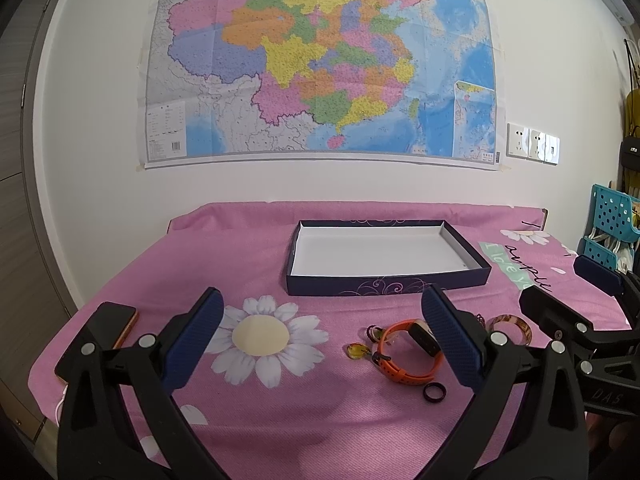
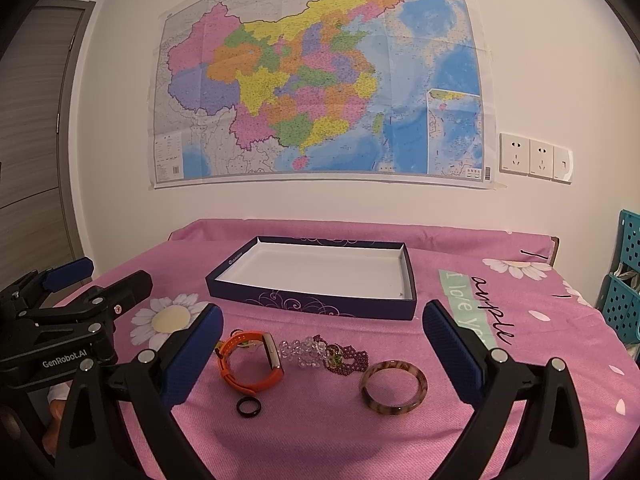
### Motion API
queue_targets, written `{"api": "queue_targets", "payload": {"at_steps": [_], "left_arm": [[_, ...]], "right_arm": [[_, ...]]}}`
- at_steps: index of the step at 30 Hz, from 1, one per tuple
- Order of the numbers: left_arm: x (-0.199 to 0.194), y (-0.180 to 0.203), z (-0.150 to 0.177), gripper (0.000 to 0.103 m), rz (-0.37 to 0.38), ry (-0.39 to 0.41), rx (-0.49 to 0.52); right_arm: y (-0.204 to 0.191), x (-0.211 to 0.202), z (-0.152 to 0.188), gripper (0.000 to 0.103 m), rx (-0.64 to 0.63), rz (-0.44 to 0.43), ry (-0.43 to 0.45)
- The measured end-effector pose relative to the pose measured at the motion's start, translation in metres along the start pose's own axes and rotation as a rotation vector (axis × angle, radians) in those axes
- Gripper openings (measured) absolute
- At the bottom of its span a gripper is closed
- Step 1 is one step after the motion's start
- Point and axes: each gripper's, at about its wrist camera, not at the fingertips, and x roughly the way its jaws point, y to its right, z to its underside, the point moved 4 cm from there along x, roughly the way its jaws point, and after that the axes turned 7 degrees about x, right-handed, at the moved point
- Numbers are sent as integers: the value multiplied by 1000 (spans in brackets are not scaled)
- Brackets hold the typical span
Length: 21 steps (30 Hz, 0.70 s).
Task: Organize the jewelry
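I hold my left gripper (image 1: 322, 312) and right gripper (image 2: 323, 328) spread wide, both empty, above a pink floral cloth (image 2: 304, 432). Only the right view shows the brown bangle (image 2: 394, 388) whole and the clear bead bracelet (image 2: 302, 350); only the left shows a phone (image 1: 106, 330) at nine o'clock. The orange watch (image 2: 250, 364) and black ring (image 2: 249, 406) lie before the empty box (image 2: 320, 304) at twelve o'clock. A map (image 2: 320, 80) hangs on the wall.

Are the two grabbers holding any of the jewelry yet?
No. The left gripper and the right gripper are both open and empty; the orange watch lies on the cloth.
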Motion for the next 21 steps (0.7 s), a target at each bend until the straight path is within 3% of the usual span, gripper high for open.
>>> {"api": "queue_targets", "payload": {"at_steps": [21], "left_arm": [[10, 2, 7, 98, 19, -32, -8]], "right_arm": [[2, 7, 2, 96, 2, 2, -16]]}}
